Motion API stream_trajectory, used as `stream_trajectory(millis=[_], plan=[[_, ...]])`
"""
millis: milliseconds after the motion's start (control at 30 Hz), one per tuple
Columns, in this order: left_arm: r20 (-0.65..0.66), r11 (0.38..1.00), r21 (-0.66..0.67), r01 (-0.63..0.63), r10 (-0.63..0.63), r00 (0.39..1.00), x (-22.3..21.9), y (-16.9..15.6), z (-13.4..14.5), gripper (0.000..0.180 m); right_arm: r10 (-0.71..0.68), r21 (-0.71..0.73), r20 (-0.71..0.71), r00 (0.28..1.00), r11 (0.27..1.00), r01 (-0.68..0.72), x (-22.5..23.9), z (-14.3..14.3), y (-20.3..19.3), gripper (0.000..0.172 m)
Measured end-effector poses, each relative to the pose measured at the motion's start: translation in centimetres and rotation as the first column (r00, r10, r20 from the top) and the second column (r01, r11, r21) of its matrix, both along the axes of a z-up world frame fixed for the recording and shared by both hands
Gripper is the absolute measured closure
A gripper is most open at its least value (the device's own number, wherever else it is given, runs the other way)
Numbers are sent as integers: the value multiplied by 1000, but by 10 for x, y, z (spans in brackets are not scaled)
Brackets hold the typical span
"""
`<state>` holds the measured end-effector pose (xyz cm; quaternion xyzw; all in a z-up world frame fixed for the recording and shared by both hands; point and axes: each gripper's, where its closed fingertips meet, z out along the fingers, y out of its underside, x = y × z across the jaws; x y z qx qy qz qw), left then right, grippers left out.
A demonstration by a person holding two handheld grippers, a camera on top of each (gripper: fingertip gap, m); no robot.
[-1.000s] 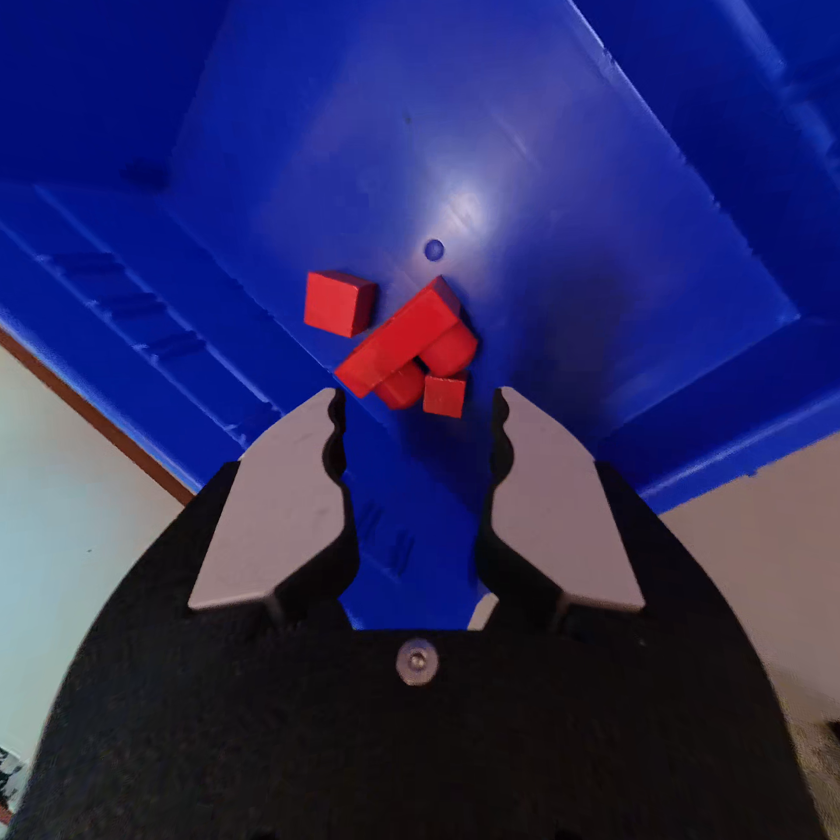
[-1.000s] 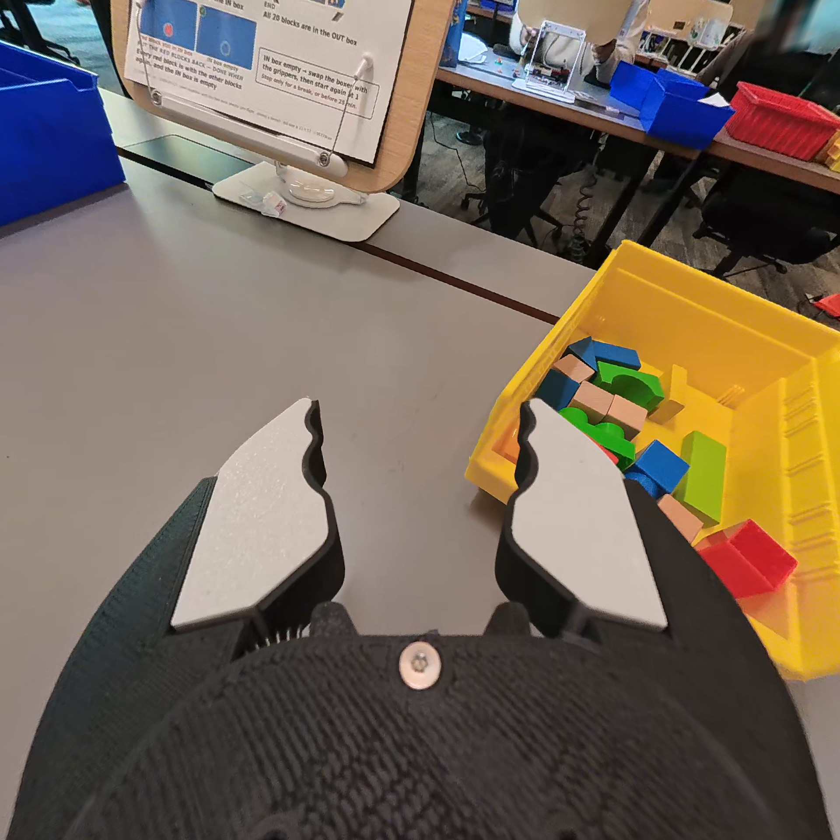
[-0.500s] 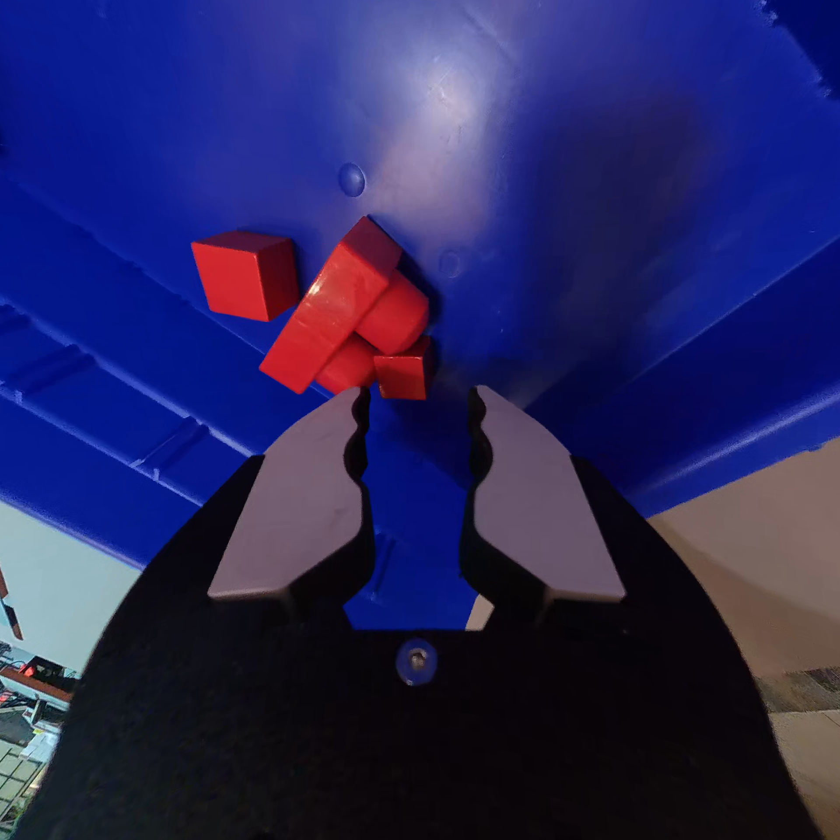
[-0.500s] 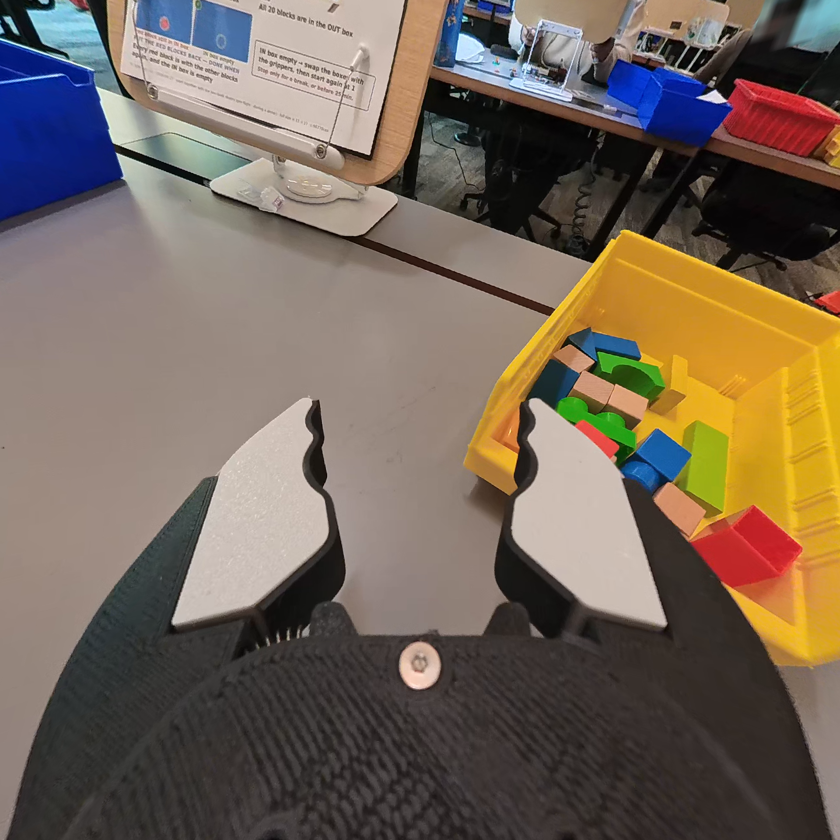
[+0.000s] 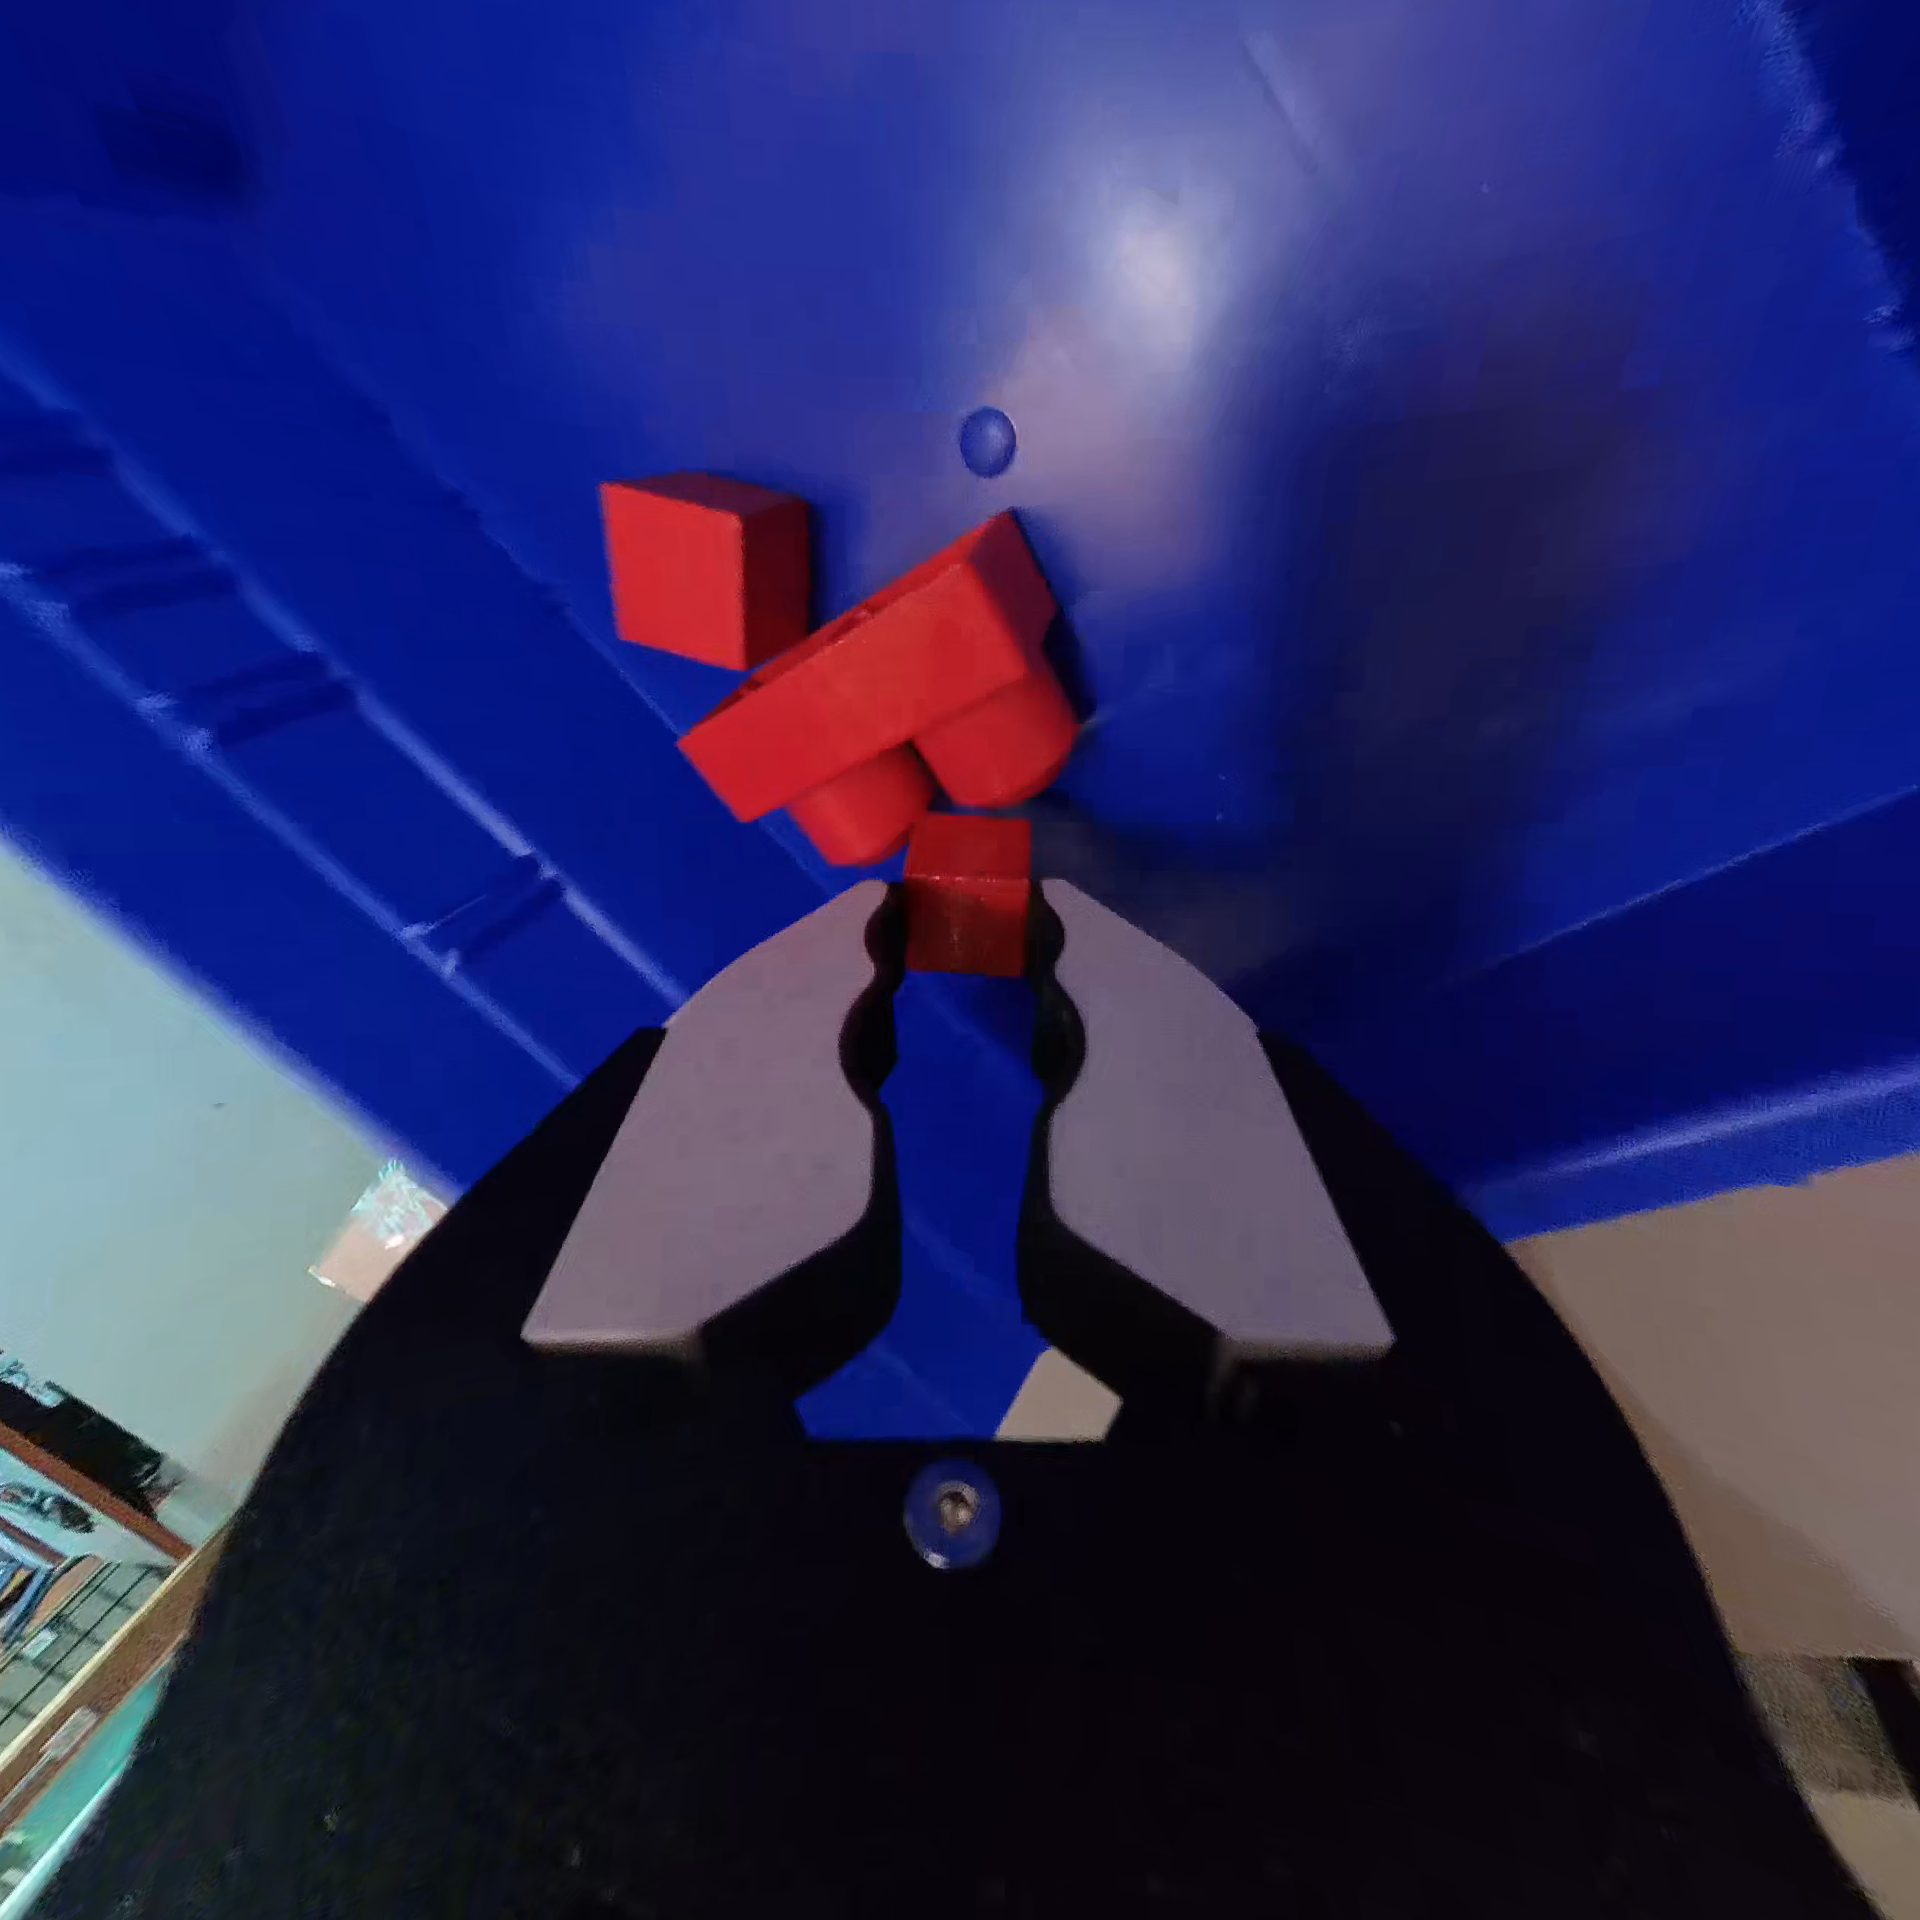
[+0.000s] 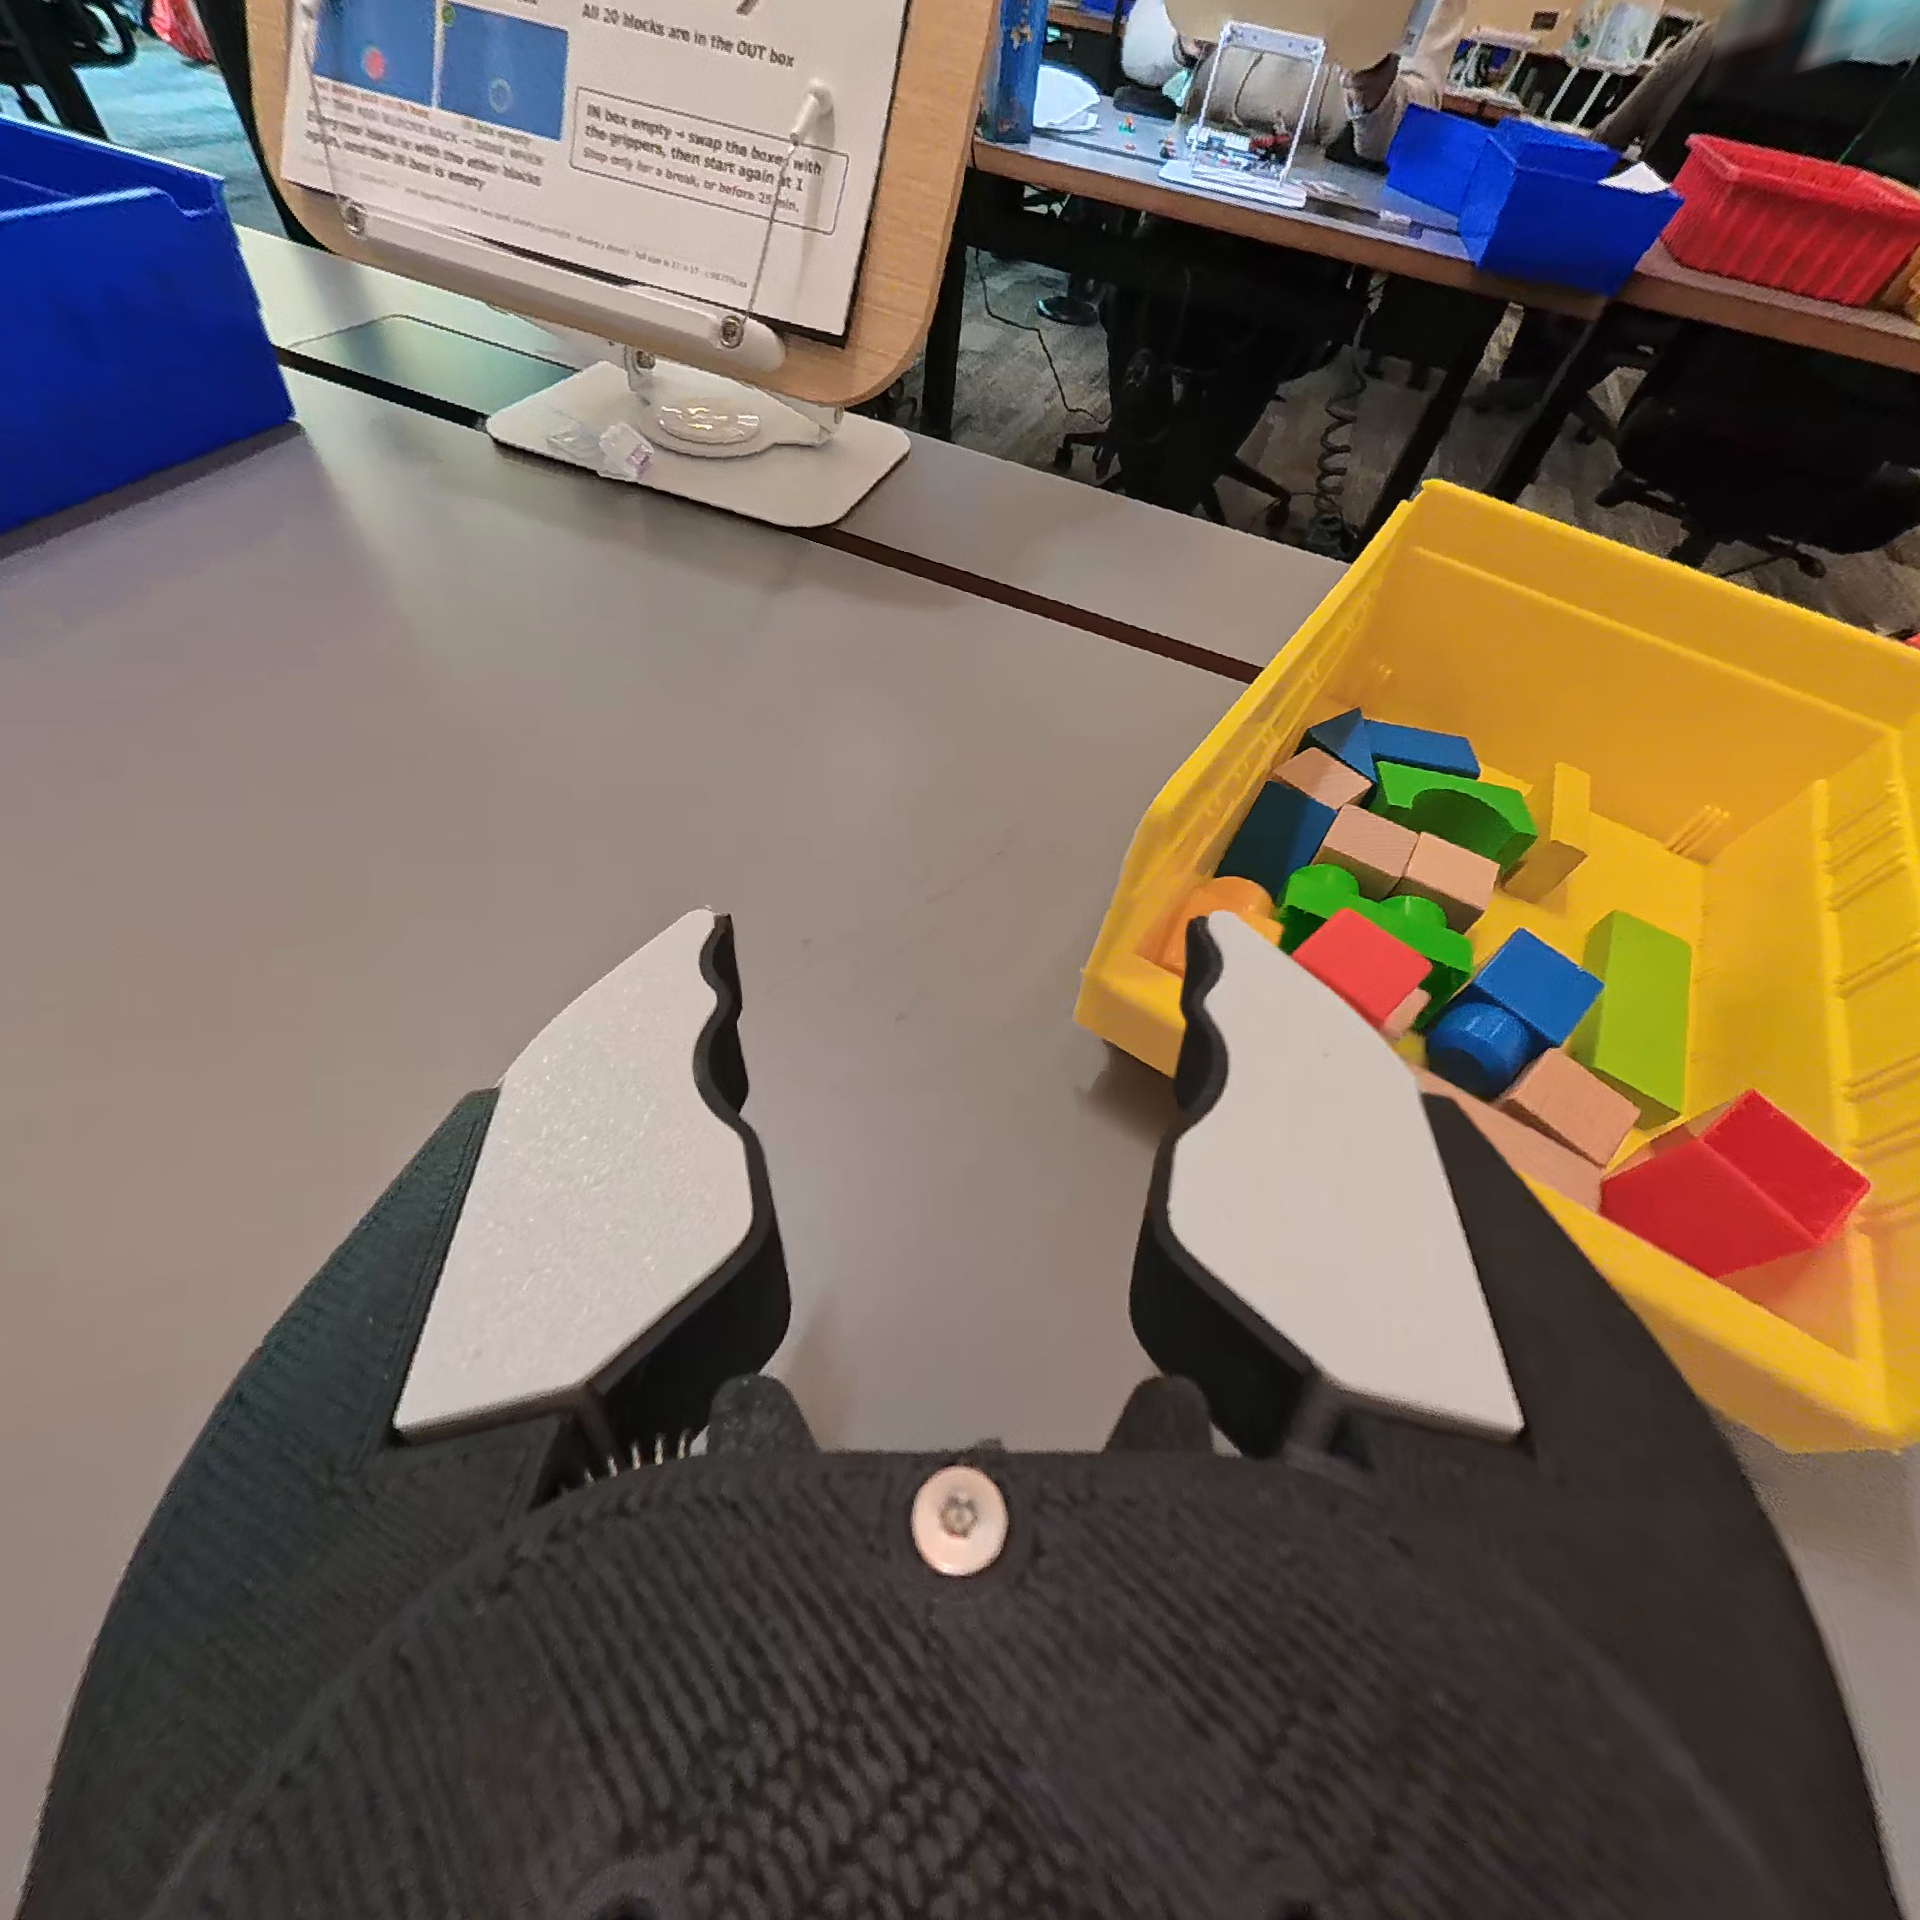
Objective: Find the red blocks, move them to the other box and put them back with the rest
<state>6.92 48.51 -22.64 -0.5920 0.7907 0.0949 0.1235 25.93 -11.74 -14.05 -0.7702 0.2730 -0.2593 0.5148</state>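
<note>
Left wrist view: your left hand-held gripper (image 5: 966,925) is clamped on a small red wooden cube (image 5: 968,920), both fingertips pressed against its side faces, down inside the blue plastic box (image 5: 1351,520). You've taken it at the very tips, which looks deliberate: the cube sits just beside a pile made of a long red rectangular block (image 5: 873,675) lying across two red cylinders (image 5: 992,748), and a shallow pinch keeps the fingers clear of them. A larger red cube (image 5: 696,566) stands apart to the left of that pile.

In the right wrist view, your right hand-held gripper (image 6: 961,971) hovers with its fingers wide apart and nothing between them, above the grey tabletop (image 6: 520,779), just beside the yellow plastic box (image 6: 1558,644). That box holds the mixed blue, green and plain-wood blocks, plus a red wedge-shaped block (image 6: 1725,1184) and a flat red block (image 6: 1361,961), so it seems to be where the reds rejoin the rest. Lift the small cube straight up, since a tilt could nudge the cylinders.
</note>
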Motion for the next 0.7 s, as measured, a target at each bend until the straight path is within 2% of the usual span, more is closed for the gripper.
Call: stream_trajectory(millis=[67, 133, 200, 300, 433, 533, 600, 700], plan=[[116, 1000, -4, 1, -1, 993, 10, -10, 28, 158, 34, 42, -37, 999, 999, -33, -10, -3, 10, 90], [261, 999, -32, 34, -24, 965, 23, -31, 60, 158, 128, 94, -83, 988, 988, -120, -29, -8, 34, 88], [413, 990, -81, 114, -71, 908, 38, -64, 93, 159, 232, 139, -128, 964, 967, -214, -49, -13, 58, 85], [602, 934, -138, 330, -185, 777, 57, -136, 134, 159, 361, 284, -176, 916, 909, -304, -69, -3, 89, 83], [758, 783, -161, 601, -291, 583, 70, -239, 162, 159, 555, 563, -238, 797, 748, -353, -88, 26, 123, 84], [850, 597, -146, 789, -332, 408, 70, -315, 170, 159, 681, 705, -292, 672, 628, -329, -98, 40, 141, 84], [882, 490, -101, 866, -359, 306, 69, -352, 169, 159, 734, 758, -320, 599, 578, -303, -103, 45, 151, 85], [895, 371, -51, 927, -395, 207, 66, -390, 162, 159, 795, 811, -323, 513, 513, -283, -115, 53, 161, 90]])
